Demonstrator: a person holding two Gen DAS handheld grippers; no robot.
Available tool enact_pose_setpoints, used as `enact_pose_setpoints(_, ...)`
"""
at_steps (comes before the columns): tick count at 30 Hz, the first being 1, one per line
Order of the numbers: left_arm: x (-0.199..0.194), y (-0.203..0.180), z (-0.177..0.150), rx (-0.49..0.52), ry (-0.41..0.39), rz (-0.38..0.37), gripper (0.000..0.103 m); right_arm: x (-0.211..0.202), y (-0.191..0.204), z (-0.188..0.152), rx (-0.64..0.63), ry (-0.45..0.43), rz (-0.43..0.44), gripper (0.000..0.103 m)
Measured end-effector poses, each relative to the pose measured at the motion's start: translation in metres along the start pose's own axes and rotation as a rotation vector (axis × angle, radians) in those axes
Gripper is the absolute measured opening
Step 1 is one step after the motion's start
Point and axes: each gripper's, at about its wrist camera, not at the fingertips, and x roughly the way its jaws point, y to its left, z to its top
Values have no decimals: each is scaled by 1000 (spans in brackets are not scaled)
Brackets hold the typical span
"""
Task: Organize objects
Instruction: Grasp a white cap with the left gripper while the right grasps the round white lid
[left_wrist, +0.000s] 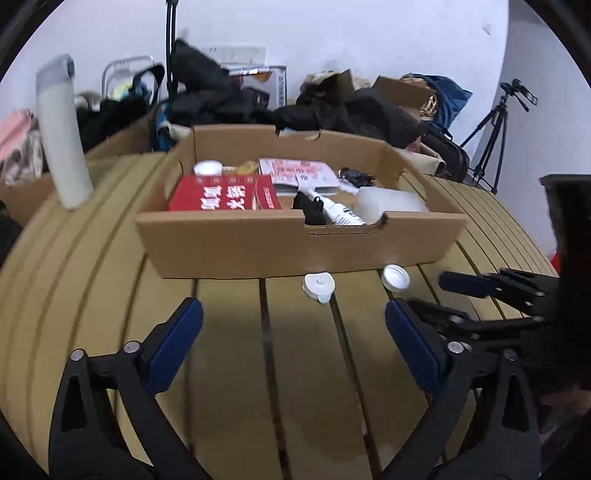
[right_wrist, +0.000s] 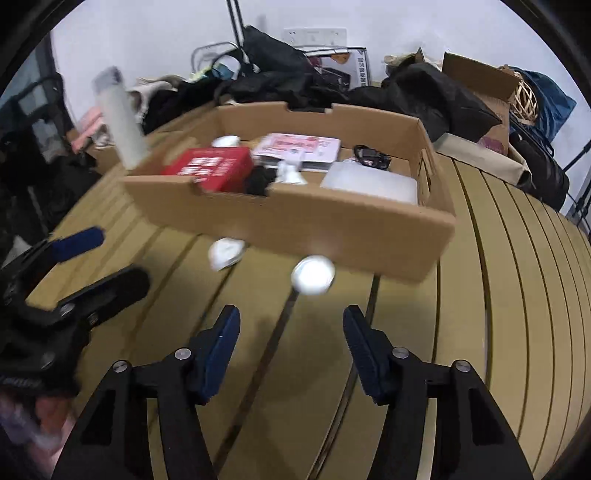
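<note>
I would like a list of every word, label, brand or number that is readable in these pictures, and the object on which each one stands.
No text can be read with certainty.
Red box in the cardboard box: large white Chinese characters, upside down and blurred, not legible.
Pink and white booklet: red print, too small.
White tube: black print, too small.
Printed carton at the wall: characters on its side, too blurred.

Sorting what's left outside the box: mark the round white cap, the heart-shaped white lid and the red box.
round white cap (left_wrist: 395, 277), left wrist view, its hollow centre
heart-shaped white lid (left_wrist: 318, 286), left wrist view, its top face
red box (left_wrist: 225, 192), left wrist view, its printed top
</note>
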Motion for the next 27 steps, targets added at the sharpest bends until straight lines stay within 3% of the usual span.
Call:
enact_pose_setpoints(5, 35, -5, 0, 8, 51, -2, 94, 33, -7, 11, -5, -5, -21, 45)
enact_pose_setpoints(7, 47, -7, 2, 0, 83, -8, 81, 32, -5, 12, -25, -14, -36, 32)
enact_pose_setpoints(11, 63, -12, 7, -16, 127, 10, 62, 24, -10, 8, 0, -11, -53, 32)
enact_pose_setpoints(13, 65, -16, 8, -8, 121, 22, 46, 14, -16, 3, 33, -28, -44, 32)
enact_pose_setpoints(15, 69, -26, 9, 14, 129, 41, 23, 3, -22, -4, 75, -40, -21, 32)
enact_pose_setpoints(18, 71, -40, 7, 79, 127, 109, 23, -8, -24, -13, 109, -53, 10, 32)
enact_pose_setpoints(22, 55, -41, 3, 51, 144, 113, 23, -20, -15, -26, 101, -45, 9, 32)
enact_pose_setpoints(27, -35, -37, 4, 27, 53, 95, 23, -70, 1, -32, 53, -82, -9, 32)
